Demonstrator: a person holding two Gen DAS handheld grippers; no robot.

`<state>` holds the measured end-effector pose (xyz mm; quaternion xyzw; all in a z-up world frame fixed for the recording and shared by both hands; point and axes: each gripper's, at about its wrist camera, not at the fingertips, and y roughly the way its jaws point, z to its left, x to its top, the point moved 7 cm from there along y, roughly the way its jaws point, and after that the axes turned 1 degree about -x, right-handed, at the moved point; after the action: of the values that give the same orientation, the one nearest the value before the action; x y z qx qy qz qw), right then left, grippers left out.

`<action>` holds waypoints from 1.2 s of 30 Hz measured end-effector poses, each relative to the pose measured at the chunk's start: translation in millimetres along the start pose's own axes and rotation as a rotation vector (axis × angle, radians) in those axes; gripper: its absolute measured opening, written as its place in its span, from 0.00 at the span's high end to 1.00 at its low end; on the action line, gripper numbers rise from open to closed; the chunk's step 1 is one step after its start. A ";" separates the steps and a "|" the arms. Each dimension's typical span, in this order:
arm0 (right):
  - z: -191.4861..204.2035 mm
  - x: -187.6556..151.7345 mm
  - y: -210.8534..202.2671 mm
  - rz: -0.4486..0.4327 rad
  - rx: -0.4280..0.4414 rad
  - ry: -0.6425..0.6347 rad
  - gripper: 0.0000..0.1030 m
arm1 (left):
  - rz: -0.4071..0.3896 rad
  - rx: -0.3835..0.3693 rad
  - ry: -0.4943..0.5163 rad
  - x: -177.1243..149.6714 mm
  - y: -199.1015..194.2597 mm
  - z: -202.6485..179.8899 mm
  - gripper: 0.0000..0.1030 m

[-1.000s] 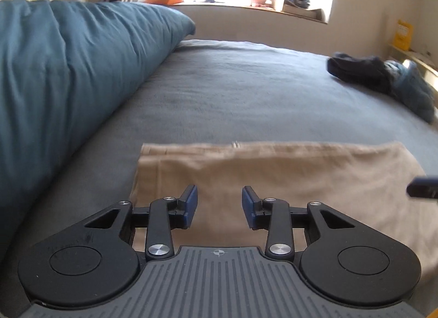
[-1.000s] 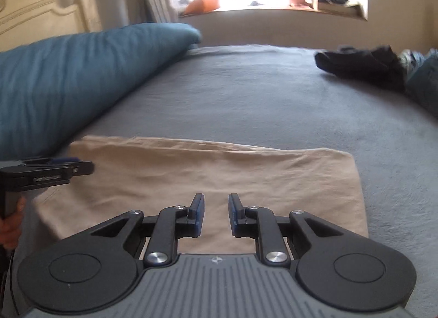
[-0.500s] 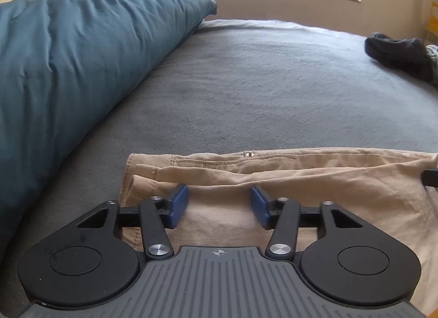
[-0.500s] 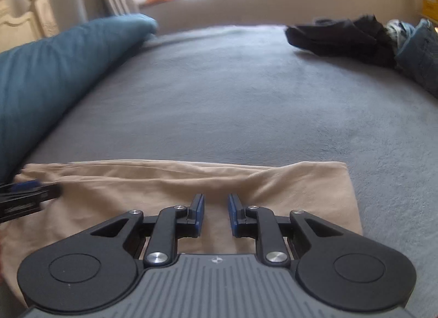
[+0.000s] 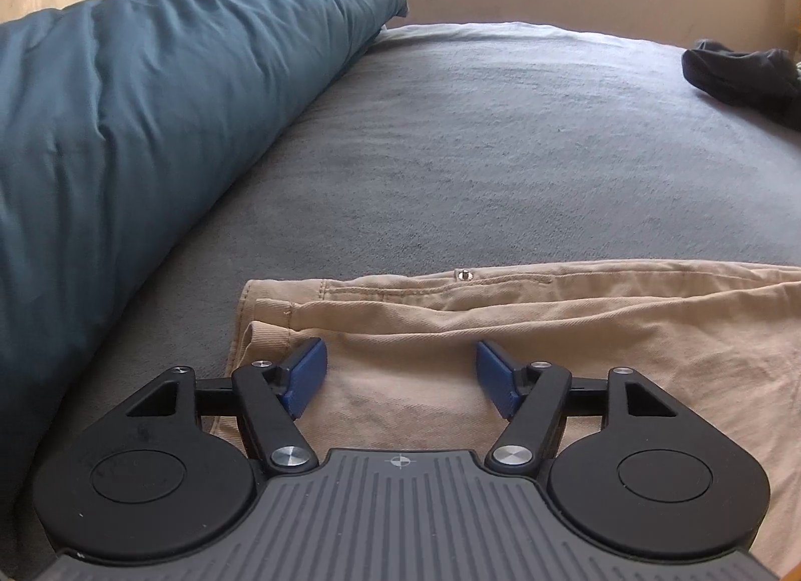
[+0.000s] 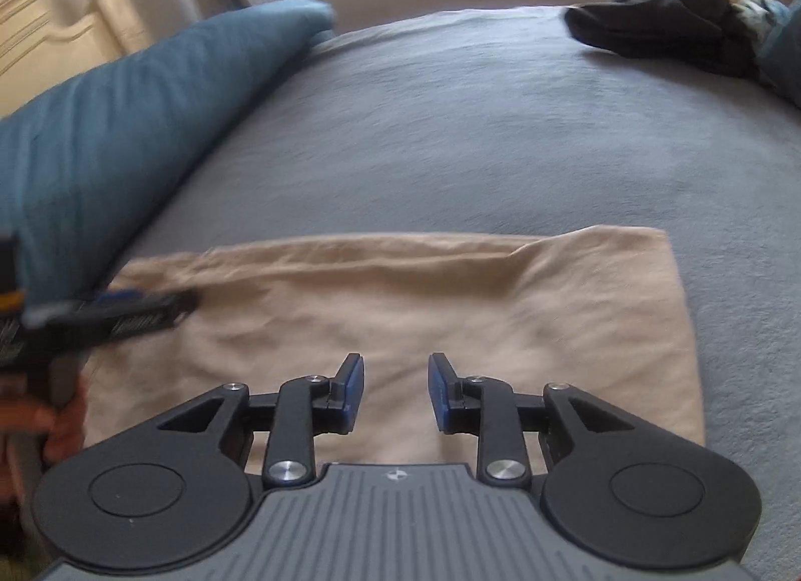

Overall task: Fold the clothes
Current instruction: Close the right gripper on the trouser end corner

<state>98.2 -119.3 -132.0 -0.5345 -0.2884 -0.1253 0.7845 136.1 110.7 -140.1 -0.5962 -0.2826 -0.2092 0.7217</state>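
Bed (image 5: 500,155), grey, carries folded tan trousers (image 5: 550,331) at six o'clock. Left tool (image 5: 400,371) and right tool (image 6: 395,388) hover above them, jaws just widened, gripping nothing. Next: likely another fold, needing an edge pinched. Teal duvet (image 5: 150,105) at nine o'clock, dark clothes (image 6: 661,30) at two; neither obstructs.

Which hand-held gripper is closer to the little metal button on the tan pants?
Left. The left hand-held gripper sits at the waistband end of the tan pants, just below the metal button. The right hand-held gripper is over the other, plain end.
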 end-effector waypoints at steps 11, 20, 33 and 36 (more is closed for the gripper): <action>37.8 -19.2 -18.0 -0.015 -0.012 -0.229 0.63 | 0.000 0.033 0.026 1.7 0.4 -3.4 0.31; 54.7 -68.0 -7.0 0.049 0.025 -0.318 0.59 | 0.000 0.043 0.034 1.2 0.5 -4.4 0.30; 57.3 -70.1 -5.6 0.019 0.008 -0.311 0.53 | -0.018 0.065 0.064 4.6 -11.4 -3.2 0.27; 57.3 -68.3 -6.3 0.019 0.010 -0.306 0.53 | -0.064 0.027 0.082 6.1 -24.7 -9.1 0.26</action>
<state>22.0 -77.3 -152.3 -0.5462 -0.4003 -0.0336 0.7350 126.3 97.0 -118.9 -0.5679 -0.2747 -0.2526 0.7336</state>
